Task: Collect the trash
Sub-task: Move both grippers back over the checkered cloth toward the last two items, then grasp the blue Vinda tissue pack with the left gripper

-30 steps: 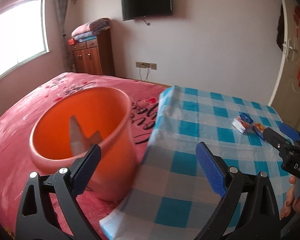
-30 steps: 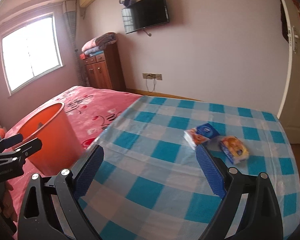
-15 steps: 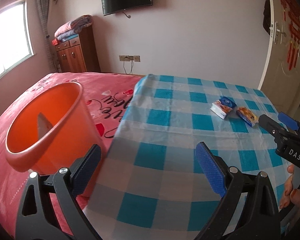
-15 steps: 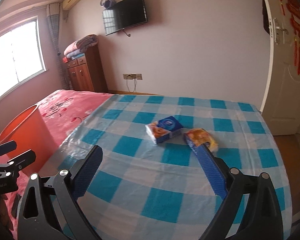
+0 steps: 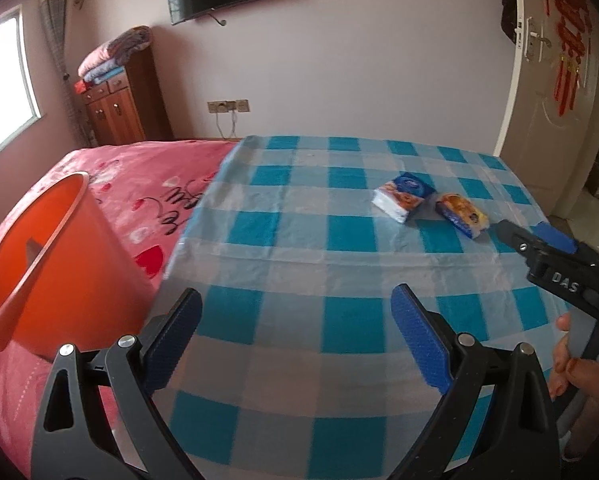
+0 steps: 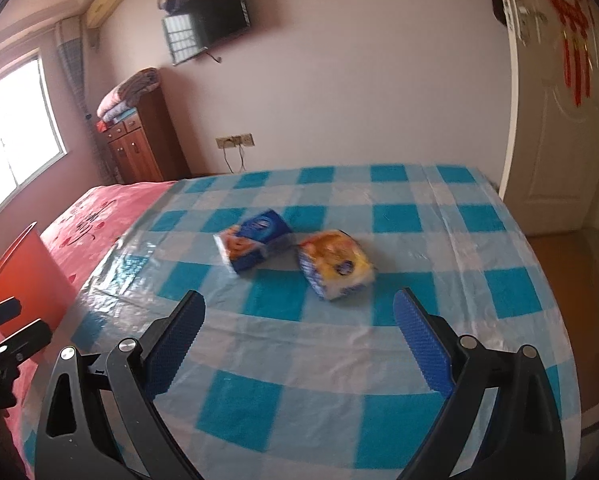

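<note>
Orange bin (image 5: pixel 47 264) on the bed (image 5: pixel 139 184), contents unclear. Two crumpled packets on checked desk (image 6: pixel 339 360): blue (image 6: pixel 255 246), yellow (image 6: pixel 335 264), just touching. Left gripper (image 5: pixel 295 320) and right gripper (image 6: pixel 299 320) wide open, empty.

My right gripper (image 6: pixel 299 312) has bare cloth (image 6: pixel 283 360) ahead up to two touching packets (image 6: pixel 335 264). Bucket (image 5: pixel 47 264) blocks my left gripper's (image 5: pixel 295 312) left side.

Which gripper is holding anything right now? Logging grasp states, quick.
Left gripper: open, holding nothing.
Right gripper: open, holding nothing; both packets still lie on the checked cloth.
</note>
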`<control>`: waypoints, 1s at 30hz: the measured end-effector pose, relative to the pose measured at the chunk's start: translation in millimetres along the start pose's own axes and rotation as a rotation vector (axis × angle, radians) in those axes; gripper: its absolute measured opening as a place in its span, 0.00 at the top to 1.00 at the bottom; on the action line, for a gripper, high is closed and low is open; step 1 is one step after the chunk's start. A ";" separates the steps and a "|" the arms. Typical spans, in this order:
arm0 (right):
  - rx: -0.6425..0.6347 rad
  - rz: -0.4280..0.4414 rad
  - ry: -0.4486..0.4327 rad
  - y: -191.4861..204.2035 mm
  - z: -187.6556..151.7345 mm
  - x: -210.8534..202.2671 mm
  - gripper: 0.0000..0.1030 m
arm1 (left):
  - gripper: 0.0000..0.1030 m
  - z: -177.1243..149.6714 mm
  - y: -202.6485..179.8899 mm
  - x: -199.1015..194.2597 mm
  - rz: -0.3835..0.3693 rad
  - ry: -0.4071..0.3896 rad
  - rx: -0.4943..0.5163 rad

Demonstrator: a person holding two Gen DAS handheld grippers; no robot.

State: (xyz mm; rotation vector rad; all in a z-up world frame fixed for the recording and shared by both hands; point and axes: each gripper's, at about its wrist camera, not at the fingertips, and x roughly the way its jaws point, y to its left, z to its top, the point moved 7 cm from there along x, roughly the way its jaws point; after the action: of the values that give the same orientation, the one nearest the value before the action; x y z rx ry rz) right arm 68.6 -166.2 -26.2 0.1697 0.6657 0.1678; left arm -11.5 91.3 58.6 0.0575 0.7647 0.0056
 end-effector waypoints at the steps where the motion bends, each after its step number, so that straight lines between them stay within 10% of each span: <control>1: 0.006 0.000 0.016 -6.5 -0.9 5.0 0.09 | 0.07 2.8 -5.6 2.9 -0.014 0.006 -0.005; 9: 0.012 0.027 0.108 -36.0 0.1 36.4 0.09 | 0.07 35.5 -52.5 33.9 -0.104 0.014 -0.009; 30: -0.062 0.092 0.218 -29.9 5.8 84.0 0.09 | 0.07 83.6 -135.5 164.5 -0.217 0.076 0.422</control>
State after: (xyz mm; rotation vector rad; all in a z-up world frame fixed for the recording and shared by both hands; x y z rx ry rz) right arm 140.2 -178.4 -78.2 0.1230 0.8692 0.2980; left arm 162.8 -43.9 -2.3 0.3764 0.8348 -0.3626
